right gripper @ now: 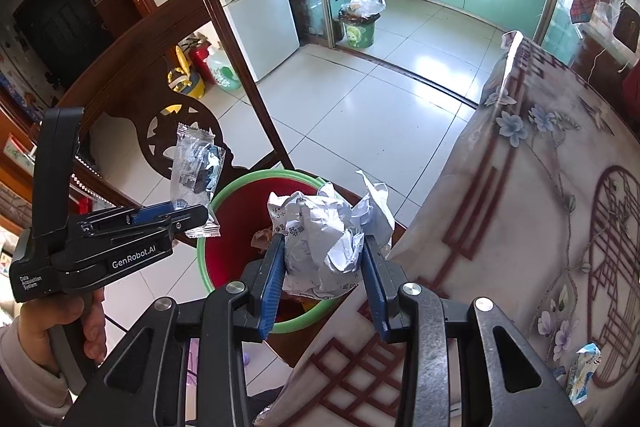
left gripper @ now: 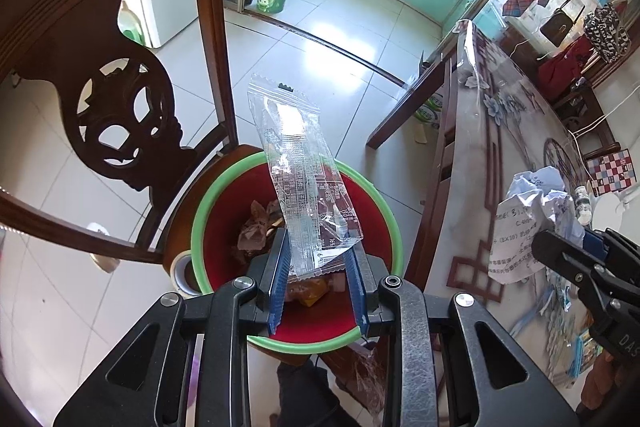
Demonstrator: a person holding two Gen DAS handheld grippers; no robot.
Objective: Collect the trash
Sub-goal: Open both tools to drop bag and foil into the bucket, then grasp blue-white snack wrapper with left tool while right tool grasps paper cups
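Right now both tongs are hanging over the green-rimmed bin (left gripper: 200, 223), which is sitting on the seat of a carved wooden chair (left gripper: 120, 115) beside the surface (right gripper: 540, 187). The left tongs (left gripper: 318, 259) are pinching the lower end of a clear plastic wrapper (left gripper: 296, 163), whose long upper part is standing free above the bin mouth and leaning towards the chair back. The right tongs (right gripper: 324, 267) are pressing in on a ball of crumpled paper (right gripper: 324, 231), and in the right wrist view that ball is hovering over the near edge of the bin, close to the overhang of the flowered tablecloth. The main risk, as I am judging it, is a miss on release: the wrapper is light and tall, so it may be fluttering sideways as it falls, catching on the rim or drifting to the tiled floor (right gripper: 360, 99). The paper ball is sitting nearer the rim than the middle, so letting go here could be bouncing it off the edge or against the cloth. The two tools are also working close together over a small opening, so one could be knocking the other or nudging the bin on its seat. A further wrapper (right gripper: 584, 371) is lying on the surface, not yet collected.
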